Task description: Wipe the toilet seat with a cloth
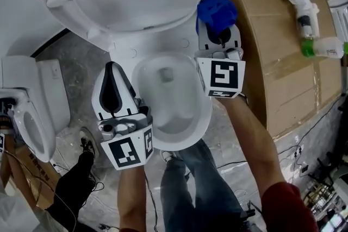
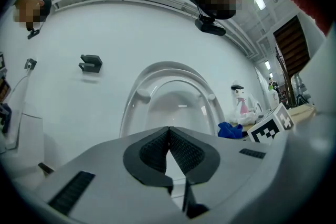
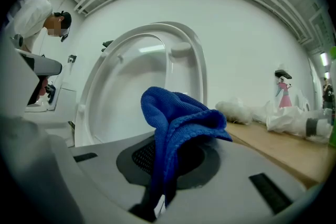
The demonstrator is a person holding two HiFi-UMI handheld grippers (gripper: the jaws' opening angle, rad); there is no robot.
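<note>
Left first: our left tongs (image 1: 112,69) are clenched on nothing, with the bowl (image 1: 205,117) just to their right. Our right tongs (image 1: 218,35) grasp the blue cloth (image 1: 216,11), bunched over their tips. The toilet seat (image 1: 74,16) stands raised ahead of both. No contact that we can see, so by our reckoning the wiping is all left to do.

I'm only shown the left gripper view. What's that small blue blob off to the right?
Observer: A blue cloth, bunched up and pinched in the right tool.
Operator: What's underneath me? I only see the raised seat.
Observer: The head view shows an open toilet bowl, between the left tool and the right one.
Operator: Anything past the cloth?
Observer: A white bottle with a green cap lies on its side on a sheet of cardboard.
</note>
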